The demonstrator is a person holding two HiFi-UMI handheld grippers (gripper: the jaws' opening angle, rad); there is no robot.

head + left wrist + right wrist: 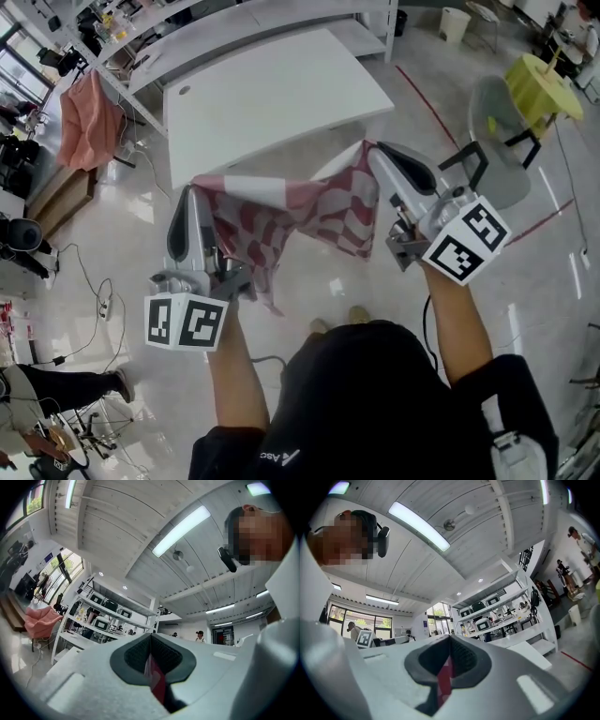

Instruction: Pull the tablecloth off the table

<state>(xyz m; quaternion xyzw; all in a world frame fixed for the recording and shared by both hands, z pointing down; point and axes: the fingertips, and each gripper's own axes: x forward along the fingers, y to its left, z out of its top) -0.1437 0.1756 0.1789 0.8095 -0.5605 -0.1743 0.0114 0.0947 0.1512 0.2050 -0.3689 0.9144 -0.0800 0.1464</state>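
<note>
You've got the tablecloth (281,220) off the table (272,94). The white table top is bare, and the red and white cloth hangs in the air between your two grippers, on the near side of the table.

Your left gripper (194,192) has its jaws squeezed tight on one end of the cloth. Your right gripper (373,152) is pinched tight on the other end. In each gripper view a thin red strip of cloth pokes out between the dark pads.

So the pull looks almost done. What may be left is to take the cloth well away and put it down somewhere.

Some bits are hard to see. Near your right gripper the cloth sits over the table's near edge, and I can't tell if it touches. Both gripper views look up at the ceiling, so they show very little of the cloth.
</note>
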